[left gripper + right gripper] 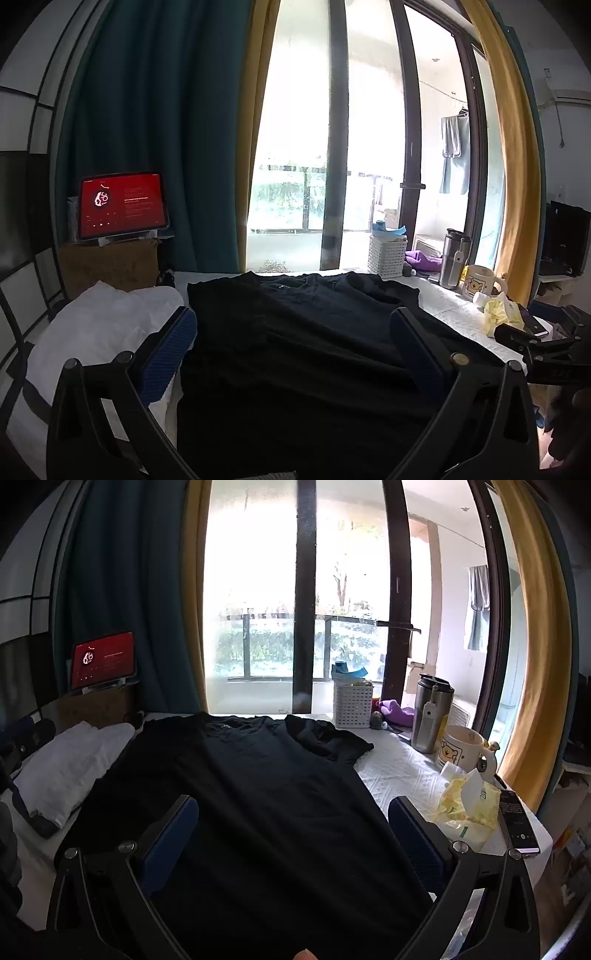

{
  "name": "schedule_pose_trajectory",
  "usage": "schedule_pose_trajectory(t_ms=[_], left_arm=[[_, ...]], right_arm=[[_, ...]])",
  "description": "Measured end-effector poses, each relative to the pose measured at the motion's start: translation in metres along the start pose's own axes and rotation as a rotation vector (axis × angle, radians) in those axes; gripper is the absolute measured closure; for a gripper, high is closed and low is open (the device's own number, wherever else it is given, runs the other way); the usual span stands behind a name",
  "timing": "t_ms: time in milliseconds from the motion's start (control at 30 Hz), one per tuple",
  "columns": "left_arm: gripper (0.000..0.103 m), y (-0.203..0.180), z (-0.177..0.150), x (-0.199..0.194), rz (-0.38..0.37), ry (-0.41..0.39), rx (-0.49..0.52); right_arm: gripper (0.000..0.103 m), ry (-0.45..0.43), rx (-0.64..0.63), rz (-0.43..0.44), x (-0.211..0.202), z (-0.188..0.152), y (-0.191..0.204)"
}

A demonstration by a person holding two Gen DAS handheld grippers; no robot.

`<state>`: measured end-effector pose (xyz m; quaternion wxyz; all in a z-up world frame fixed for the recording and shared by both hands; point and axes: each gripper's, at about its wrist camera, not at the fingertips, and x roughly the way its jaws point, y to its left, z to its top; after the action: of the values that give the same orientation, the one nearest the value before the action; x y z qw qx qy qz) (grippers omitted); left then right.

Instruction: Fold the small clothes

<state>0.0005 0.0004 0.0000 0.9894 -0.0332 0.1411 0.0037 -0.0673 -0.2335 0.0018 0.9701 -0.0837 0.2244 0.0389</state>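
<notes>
Black T-shirt (314,332) fills the left wrist view, spread flat on the white-covered desk (447,314) with its collar toward the window. My left claw (291,343) is spread wide and holds nothing, its blue pads (170,350) hanging over the shirt's left edge, just beside a folded white garment (92,325). I'd bring this claw down on the near hem corner and pinch a single layer only, so the fold doesn't drag the body cloth along.

From the right wrist view, the shirt (258,794) lies mostly smooth, though its right sleeve (328,740) is rumpled near the white basket (352,705). My right claw (293,830) is likewise spread and empty above the lower body. I judge the sleeve needs flattening or tucking inward first. A tissue pack (465,812), mug (463,747) and phone (517,821) crowd the right edge, so I'd keep the sweep inward.
</notes>
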Motion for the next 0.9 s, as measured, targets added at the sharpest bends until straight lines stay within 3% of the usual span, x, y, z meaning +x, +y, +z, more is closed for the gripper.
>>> schedule_pose_trajectory(t_ms=[33, 900], left_arm=[[0.000, 0.0000, 0.0001, 0.0004, 0.001, 0.000, 0.000], [0.000, -0.0033, -0.0005, -0.0030, -0.023, -0.014, 0.020]], right_arm=[[0.000, 0.029, 0.001, 0.001, 0.0014, 0.0005, 0.0000], [0.000, 0.016, -0.007, 0.001, 0.0024, 0.0038, 0.0030]])
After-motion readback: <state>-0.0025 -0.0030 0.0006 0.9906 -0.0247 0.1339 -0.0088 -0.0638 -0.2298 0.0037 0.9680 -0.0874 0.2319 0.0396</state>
